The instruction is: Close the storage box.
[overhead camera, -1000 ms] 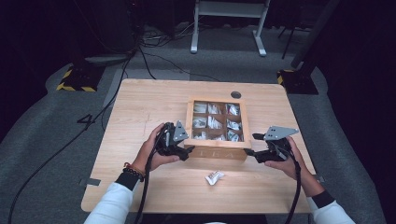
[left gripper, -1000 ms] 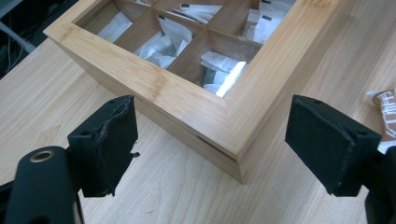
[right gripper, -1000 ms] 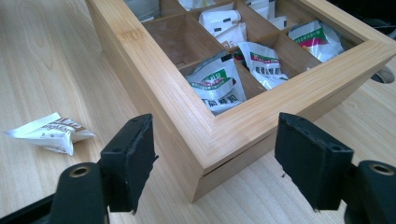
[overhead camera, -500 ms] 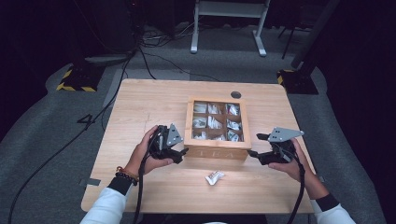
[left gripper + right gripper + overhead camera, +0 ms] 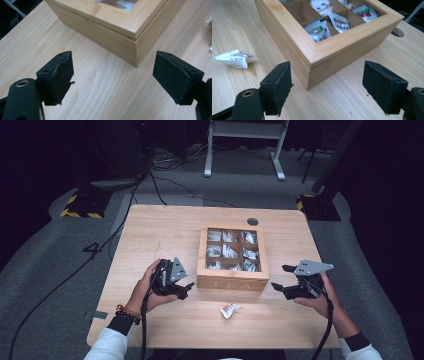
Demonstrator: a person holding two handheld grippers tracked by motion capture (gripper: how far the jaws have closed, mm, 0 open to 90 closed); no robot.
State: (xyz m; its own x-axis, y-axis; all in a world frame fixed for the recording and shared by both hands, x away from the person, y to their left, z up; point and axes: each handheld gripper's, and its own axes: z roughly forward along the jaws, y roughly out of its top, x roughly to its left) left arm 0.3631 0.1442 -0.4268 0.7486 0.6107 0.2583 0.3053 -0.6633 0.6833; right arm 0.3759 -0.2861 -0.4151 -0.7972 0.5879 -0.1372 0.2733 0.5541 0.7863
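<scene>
A wooden tea box marked TEA stands mid-table, its windowed lid down over several compartments of white tea bags. One loose tea bag lies in front of it. My left gripper is open just left of the box's front left corner, not touching it. My right gripper is open a little right of the front right corner. The left gripper view has its open gripper facing a corner of the box. In the right gripper view the open gripper frames the box's corner, with the tea bag at left.
The light wooden table has a round cable hole behind the box. Cables trail from both grippers toward the front edge. Beyond the table are grey floor, loose cables and a stand foot with yellow-black stripes.
Both grippers have drawn away from the box's front corners: the left one went left and nearer the person, the right one went right. Box and loose tea bag stayed put.
</scene>
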